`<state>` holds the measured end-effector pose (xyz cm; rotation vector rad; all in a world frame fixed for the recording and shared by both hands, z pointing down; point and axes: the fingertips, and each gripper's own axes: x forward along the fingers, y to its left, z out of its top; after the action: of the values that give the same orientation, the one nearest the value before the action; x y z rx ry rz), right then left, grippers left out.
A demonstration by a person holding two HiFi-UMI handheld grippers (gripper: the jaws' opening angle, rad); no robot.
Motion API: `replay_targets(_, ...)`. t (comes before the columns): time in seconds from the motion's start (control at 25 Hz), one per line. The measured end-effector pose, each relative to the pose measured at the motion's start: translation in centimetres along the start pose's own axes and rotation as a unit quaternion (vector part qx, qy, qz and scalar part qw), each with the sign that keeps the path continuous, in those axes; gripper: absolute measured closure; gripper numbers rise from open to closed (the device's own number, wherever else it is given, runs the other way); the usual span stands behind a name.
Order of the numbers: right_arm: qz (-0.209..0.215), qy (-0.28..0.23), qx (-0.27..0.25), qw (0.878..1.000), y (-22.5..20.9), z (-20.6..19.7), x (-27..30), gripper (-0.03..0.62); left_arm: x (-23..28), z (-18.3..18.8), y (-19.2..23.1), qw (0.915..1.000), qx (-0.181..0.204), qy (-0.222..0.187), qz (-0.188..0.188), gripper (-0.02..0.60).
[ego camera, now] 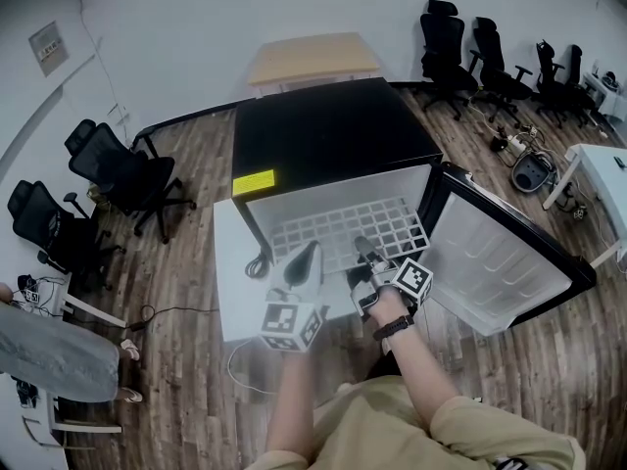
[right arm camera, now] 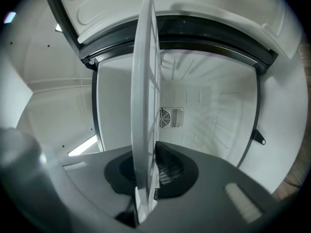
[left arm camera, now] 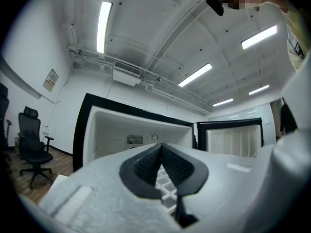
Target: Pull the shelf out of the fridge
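Mid-pull, the right gripper (ego camera: 364, 251) pinched the six-o'clock edge of the shelf (ego camera: 343, 225), half out of the fridge (ego camera: 323, 135), the left gripper (ego camera: 310, 255) hovered pressed together and empty at its nine o'clock, and a level outward draw seemed next.

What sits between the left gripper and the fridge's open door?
In the head view, the right gripper, clamped on the white grid shelf's front edge, sits between the left gripper and the door.

L gripper (ego camera: 311, 251) level, jaws closed, empty. R gripper (ego camera: 364, 250) tilted slightly up, jaws clamped on shelf (ego camera: 338, 228) edge. Both forearms (ego camera: 423, 365) reach fwd.
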<state>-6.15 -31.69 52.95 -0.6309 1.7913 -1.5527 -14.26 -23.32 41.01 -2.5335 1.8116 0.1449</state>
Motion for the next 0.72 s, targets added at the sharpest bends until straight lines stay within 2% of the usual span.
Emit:
replay_targets(0.48,-0.005,0.005,-0.025,1.000,0.8,-1.0,-3.1,0.563,-1.5,0.1,0.7,0.9998,-0.004,0.007,0.017,0.583)
replay_targets(0.72,-0.013,0.014,-0.130,0.991,2.8,-0.8,-5.1,0.563,-2.3,0.1,0.8,0.9997,-0.010,0.006,0.022,0.583)
